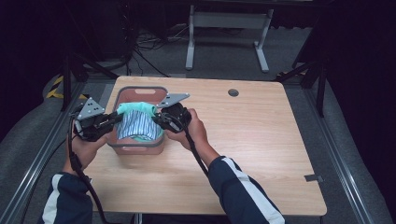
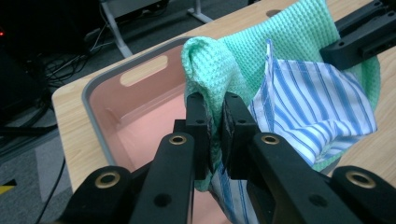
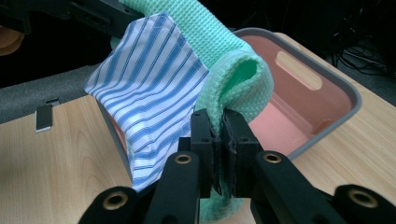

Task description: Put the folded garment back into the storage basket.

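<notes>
Mint-green waffle-weave cloth (image 2: 285, 44) over pink basin (image 1: 132, 95) with grey rim; beside the green, blue-and-white striped cloth (image 3: 152, 91). Pale wood-grain table (image 1: 261, 140) beneath basin.

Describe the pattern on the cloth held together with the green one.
White with blue stripes; the striped cloth shows best in the right gripper view.

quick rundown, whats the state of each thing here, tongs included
left tongs: shut on green cloth
right tongs: shut on green cloth
green cloth: lifted, stretched between both tongs over the bin
striped cloth: hanging with the green cloth, folded
pink bin: upright on the table, floor partly bare
</notes>
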A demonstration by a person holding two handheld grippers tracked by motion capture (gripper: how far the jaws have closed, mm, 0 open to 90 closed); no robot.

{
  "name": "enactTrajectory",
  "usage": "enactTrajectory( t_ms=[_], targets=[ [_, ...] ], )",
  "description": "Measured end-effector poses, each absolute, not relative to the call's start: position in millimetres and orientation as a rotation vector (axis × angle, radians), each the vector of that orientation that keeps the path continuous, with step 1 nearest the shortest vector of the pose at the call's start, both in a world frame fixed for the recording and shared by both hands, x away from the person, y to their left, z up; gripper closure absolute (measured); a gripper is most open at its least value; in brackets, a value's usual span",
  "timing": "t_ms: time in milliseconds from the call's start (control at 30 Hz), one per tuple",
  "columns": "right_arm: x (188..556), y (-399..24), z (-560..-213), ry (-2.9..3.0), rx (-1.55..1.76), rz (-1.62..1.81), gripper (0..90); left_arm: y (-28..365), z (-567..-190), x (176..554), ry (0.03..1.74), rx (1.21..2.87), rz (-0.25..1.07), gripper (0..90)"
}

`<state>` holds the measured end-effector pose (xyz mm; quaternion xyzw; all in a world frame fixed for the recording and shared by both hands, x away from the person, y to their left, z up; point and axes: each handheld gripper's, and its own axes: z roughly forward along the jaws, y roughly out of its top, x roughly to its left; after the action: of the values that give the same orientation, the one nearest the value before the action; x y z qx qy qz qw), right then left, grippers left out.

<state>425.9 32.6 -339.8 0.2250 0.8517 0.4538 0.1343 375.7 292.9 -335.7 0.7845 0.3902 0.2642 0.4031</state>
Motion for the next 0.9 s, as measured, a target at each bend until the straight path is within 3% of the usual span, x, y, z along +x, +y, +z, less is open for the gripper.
enactTrajectory(
  t_ms=[900],
  targets=[
    [445.5, 59.0, -368.7, 2.527, 0.656, 1.209, 82.5, 286.1, -362.9, 393.5, 1.051, 2.110, 0.712, 82.7]
  ],
)
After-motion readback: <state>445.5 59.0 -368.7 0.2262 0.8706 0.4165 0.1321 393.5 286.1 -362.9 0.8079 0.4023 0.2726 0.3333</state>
